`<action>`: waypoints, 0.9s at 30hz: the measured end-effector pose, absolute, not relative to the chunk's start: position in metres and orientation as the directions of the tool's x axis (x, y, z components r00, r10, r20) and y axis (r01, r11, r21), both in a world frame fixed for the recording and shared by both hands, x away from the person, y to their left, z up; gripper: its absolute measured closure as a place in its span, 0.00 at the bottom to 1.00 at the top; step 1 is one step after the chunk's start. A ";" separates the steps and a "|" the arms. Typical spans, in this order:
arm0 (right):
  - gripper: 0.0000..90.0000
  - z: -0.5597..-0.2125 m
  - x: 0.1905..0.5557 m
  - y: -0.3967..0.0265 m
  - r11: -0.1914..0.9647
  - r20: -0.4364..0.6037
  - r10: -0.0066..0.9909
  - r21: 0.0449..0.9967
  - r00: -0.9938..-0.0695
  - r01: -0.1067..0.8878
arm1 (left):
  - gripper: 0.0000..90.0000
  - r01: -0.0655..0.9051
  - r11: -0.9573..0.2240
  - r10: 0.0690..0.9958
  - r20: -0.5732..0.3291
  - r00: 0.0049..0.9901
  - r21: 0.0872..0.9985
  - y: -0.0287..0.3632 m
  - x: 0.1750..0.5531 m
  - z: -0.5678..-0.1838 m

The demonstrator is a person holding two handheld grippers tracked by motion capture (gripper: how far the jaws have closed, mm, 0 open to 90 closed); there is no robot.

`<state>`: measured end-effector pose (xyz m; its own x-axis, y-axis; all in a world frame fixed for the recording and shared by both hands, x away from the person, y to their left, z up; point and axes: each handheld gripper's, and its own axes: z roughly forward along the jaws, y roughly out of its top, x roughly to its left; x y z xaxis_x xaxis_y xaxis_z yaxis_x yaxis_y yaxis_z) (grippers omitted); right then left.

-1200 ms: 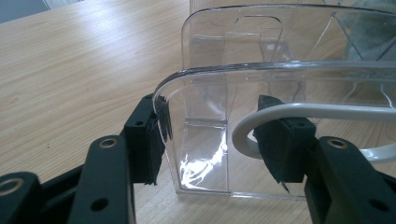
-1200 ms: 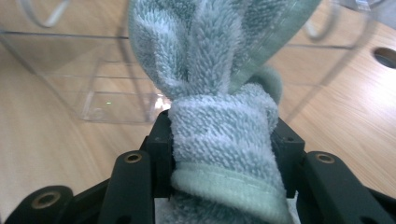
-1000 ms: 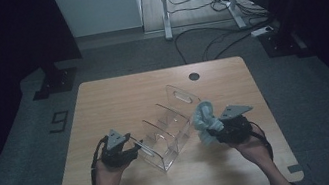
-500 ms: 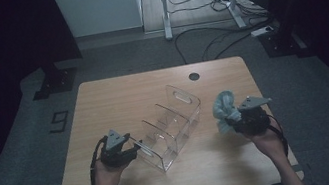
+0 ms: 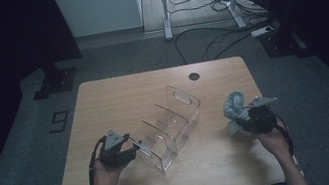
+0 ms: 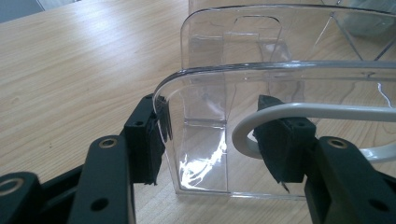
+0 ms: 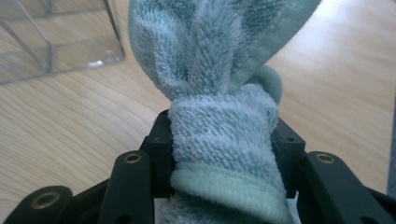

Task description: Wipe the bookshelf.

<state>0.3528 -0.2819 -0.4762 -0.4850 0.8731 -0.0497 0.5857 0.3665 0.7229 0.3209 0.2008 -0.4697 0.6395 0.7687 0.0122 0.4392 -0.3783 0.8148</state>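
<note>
The left gripper (image 5: 134, 148) clamps the near end wall of the clear acrylic organizer (image 5: 171, 127), 1 pad outside the wall and 1 inside it, as the left gripper view shows with the curved rim running between the black jaws. That hold looks meant to pin the light, slippery box in place on the wooden table (image 5: 117, 93) so it cannot skid or tip while the other hand works.

The right gripper (image 5: 239, 119) is closed on a rolled pale teal towel (image 5: 233, 106); in the right gripper view both pads squeeze the roll about its middle, and the looser folds stand up past the jaws. Pinching the middle keeps the roll from unwinding. The towel hangs over the table's right edge, well apart from the organizer and outside its 3 compartments, which seem bare.
</note>
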 end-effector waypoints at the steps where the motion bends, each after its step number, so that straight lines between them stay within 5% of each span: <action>1: 0.58 -0.479 0.354 -0.282 0.367 -0.047 0.873 0.720 -0.486 0.590 | 0.50 0.439 -0.379 0.769 0.012 0.640 0.815 0.201 0.321 -0.470; 19: 0.48 -0.521 0.367 -0.275 0.457 -0.025 0.837 0.580 -0.546 0.674 | 0.50 0.440 -0.379 0.767 0.010 0.641 0.814 0.201 0.320 -0.470; 27: 0.27 -0.515 0.366 -0.278 0.427 -0.011 0.847 0.609 -0.531 0.669 | 0.50 0.440 -0.379 0.767 0.010 0.642 0.814 0.202 0.320 -0.470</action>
